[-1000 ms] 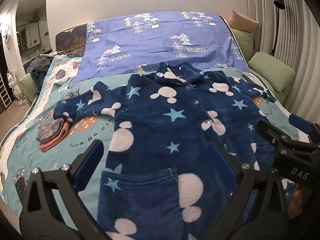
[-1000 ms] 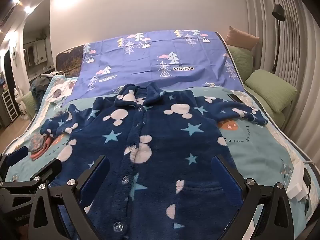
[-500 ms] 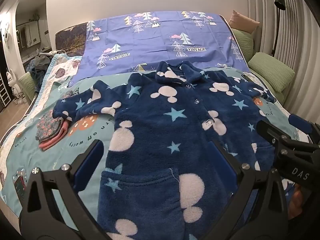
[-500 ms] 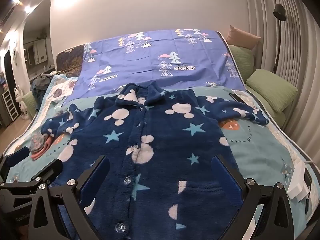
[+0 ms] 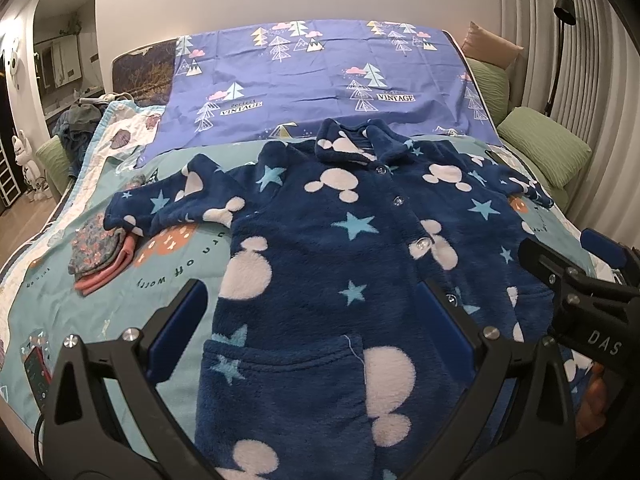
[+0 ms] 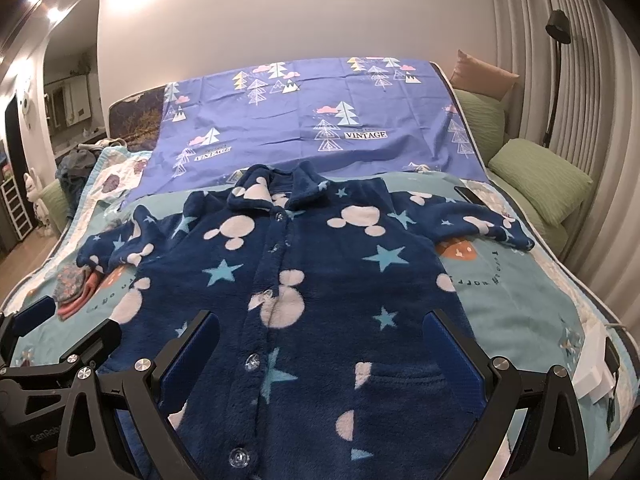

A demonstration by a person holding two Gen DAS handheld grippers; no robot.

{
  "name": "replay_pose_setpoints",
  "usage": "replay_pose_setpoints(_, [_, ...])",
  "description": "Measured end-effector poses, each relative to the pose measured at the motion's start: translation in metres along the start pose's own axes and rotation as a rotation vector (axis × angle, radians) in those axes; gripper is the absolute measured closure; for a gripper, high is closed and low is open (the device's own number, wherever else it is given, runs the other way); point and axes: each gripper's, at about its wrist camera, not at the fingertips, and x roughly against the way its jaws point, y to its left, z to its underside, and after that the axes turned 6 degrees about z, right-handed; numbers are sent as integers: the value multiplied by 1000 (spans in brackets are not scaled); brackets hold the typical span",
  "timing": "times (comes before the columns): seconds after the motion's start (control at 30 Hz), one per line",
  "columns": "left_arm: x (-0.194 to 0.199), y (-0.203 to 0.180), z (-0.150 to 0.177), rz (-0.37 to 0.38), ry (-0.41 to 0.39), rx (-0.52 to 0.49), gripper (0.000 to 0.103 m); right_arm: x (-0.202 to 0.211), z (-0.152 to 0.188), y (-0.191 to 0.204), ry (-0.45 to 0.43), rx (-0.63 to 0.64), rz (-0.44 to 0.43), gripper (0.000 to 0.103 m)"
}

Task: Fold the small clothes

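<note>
Fleece pajama top (image 5: 320, 264) is lying buttoned and flat on the bed (image 5: 48, 312), so I am hovering my left gripper (image 5: 312, 320) and right gripper (image 6: 320, 344) wide apart over its hem, readying a fold.

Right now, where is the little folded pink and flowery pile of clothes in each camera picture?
Left wrist view: the folded pile lies at the left, on the teal bedspread, just below the fleece top's sleeve cuff.
Right wrist view: the folded pile sits at the far left edge, above the left gripper's blue pad.
Shared landmark: the orange print on the bedspread beside the pile.
</note>
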Motion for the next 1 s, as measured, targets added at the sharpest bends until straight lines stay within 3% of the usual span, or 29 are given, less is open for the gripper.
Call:
replay_pose_setpoints(0.3, [1,12,-5,10,-4,53,1,-1,-1,1,1,1,2,0])
replay_pose_setpoints(0.53, [-2,30,-9,1,-127,68,1,-6,-10,6,11,17,-1,0])
replay_pose_setpoints(1.0, [-33,98,-27,-30,-71,140,1,-30,-34,39,14,93,-21,0])
